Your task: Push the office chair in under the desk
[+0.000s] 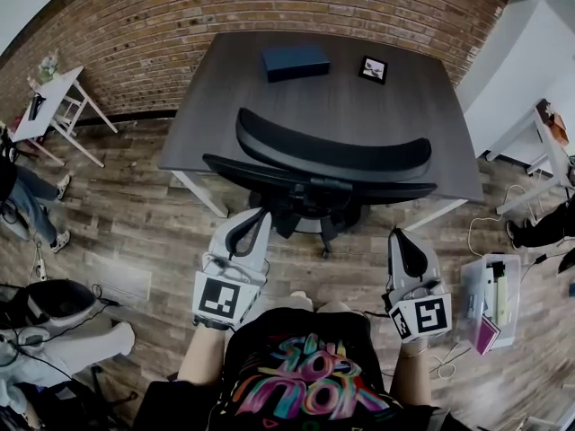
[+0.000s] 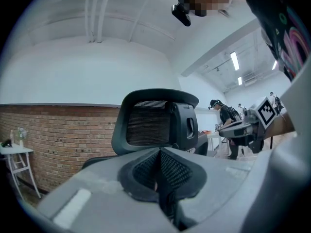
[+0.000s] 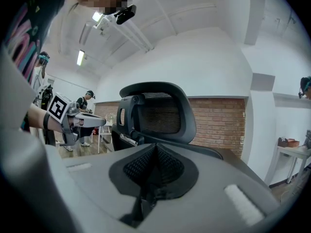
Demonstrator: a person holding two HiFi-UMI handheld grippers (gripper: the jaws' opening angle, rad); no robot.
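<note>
office chair (image 1: 332,155): seat hidden under backrest (image 1: 316,185) (head view) | square item (image 1: 373,69) on desk (image 1: 225,97): too small to tell

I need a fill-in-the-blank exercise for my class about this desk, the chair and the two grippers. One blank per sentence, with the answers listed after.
The left gripper and the right gripper both have their jaws ____, with nothing between them.
The wall beyond the office chair and the desk is built of ____.
On the desk lie a small black frame and a ____ box.
Missing words: shut; brick; blue.
</note>
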